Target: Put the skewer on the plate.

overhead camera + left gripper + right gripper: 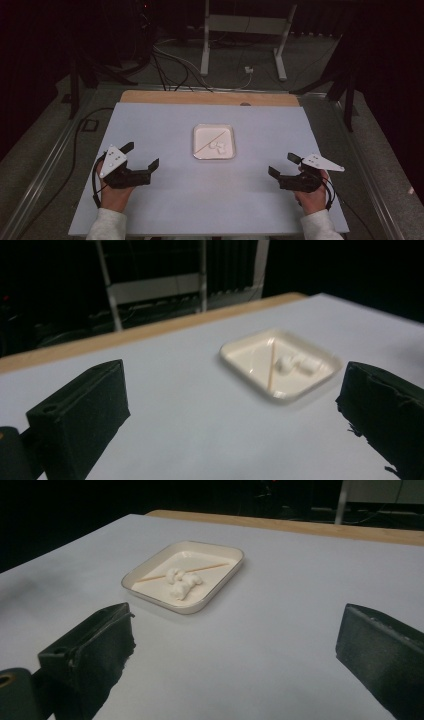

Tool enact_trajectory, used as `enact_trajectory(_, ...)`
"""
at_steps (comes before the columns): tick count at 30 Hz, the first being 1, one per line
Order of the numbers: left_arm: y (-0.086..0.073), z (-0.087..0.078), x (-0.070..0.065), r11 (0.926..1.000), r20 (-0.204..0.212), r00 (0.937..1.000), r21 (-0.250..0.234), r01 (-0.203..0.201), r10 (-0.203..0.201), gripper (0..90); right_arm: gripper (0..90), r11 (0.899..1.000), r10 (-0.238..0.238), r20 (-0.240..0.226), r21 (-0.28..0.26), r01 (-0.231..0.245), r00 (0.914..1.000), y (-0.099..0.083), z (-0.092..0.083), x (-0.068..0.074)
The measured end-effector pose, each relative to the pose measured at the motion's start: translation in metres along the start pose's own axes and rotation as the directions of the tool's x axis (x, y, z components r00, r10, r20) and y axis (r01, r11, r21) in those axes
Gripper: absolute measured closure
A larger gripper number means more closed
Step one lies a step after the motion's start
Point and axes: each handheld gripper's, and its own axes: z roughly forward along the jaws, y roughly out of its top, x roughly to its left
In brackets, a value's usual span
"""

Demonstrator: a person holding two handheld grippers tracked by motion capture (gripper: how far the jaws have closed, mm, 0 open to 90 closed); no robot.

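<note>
Nearest the person, the left gripper (141, 155) and the right gripper (283, 165) sit low over the front of the pale tabletop (150, 210), one toward each side. On both, the fingers are spread wide and released, with bare surface between them.

Between the two grippers and farther in, near the middle of the tabletop, lies a shallow square white tray (197, 131). A thin wooden stick (209, 139) lies slantwise across its floor, and a few small white lumps (219, 146) rest by the stick. In the right gripper view the tray (210, 596) lies ahead and to the left; in the left gripper view it (232, 352) lies ahead and to the right, blurred.

The surface around the tray is bare on every side. Its far edge shows a wooden strip (210, 98). Beyond that are loose cables (170, 65) on the floor and the white legs of a stand (204, 45). No writing can be read.
</note>
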Motion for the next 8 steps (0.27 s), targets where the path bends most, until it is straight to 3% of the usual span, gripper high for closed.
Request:
enact_trajectory(3,-0.009,-0.005,0.006,0.9993,-0.023,0.999,-0.002,0.037,-0.037,0.8,1.9,1.0,0.004,0.018,-0.008,-0.004,0.9998,-0.002,-0.003,-0.004)
enact_trajectory(8,-0.011,-0.01,0.013,0.9984,-0.042,0.9976,-0.016,0.055,-0.056,0.8,1.9,1.0,0.008,0.027,-0.003,-0.007,0.9996,-0.006,-0.005,-0.006)
